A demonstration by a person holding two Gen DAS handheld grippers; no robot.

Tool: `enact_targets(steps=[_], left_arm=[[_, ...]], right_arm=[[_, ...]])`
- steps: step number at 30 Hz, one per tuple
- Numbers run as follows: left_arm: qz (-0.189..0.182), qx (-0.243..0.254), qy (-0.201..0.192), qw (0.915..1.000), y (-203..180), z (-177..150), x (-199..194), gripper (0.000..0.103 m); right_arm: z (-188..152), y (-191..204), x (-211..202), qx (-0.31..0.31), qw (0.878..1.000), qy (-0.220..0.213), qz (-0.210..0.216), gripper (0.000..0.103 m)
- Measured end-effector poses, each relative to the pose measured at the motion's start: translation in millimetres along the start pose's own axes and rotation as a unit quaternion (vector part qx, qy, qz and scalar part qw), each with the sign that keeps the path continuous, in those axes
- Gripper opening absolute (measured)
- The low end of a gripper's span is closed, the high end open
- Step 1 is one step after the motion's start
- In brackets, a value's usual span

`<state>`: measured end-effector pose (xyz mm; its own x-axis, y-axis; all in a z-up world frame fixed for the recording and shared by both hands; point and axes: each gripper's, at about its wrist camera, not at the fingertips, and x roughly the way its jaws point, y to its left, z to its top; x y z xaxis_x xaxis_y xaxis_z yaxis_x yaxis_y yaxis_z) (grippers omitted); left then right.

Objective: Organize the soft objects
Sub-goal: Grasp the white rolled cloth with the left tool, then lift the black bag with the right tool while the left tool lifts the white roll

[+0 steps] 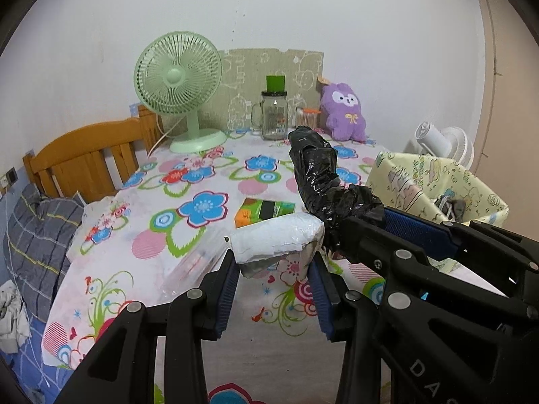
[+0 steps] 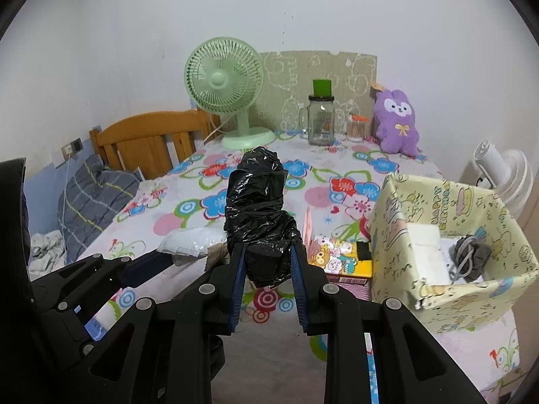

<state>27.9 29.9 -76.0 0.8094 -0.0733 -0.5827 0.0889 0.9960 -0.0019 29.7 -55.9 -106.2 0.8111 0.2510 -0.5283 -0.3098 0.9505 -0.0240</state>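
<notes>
My left gripper [image 1: 274,262] is shut on a white soft packet [image 1: 276,235] and holds it above the flowered table; the packet also shows in the right wrist view [image 2: 192,244]. My right gripper [image 2: 266,252] is shut on a black plastic bundle [image 2: 257,208] that stands up between its fingers; the bundle also shows in the left wrist view [image 1: 320,178], just right of the white packet. A purple plush rabbit [image 2: 397,121] sits against the back wall. A yellow patterned box [image 2: 448,235] stands at the right with a grey soft item [image 2: 468,256] inside.
A green fan [image 1: 178,84], a glass jar [image 1: 274,114] and a small orange-lidded container [image 1: 308,118] stand at the back. An orange-green carton [image 1: 264,212] lies mid-table. A cartoon-printed pack [image 2: 337,256] lies by the box. A wooden headboard [image 1: 84,158] and bedding are left.
</notes>
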Motion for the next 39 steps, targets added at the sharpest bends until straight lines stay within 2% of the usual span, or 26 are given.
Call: enact_targets(steps=[20,39], left_arm=[[-0.010,0.003,-0.032,0.9994,-20,32,-30,0.042],[-0.019,0.007,-0.042,0.9989,-59,59,-17,0.043]], right_arm=[[28,-14,-39,0.013,0.999,-0.030,-0.014,0.029],[49,-60,-44,0.024,0.999,-0.040,-0.020,0.029]])
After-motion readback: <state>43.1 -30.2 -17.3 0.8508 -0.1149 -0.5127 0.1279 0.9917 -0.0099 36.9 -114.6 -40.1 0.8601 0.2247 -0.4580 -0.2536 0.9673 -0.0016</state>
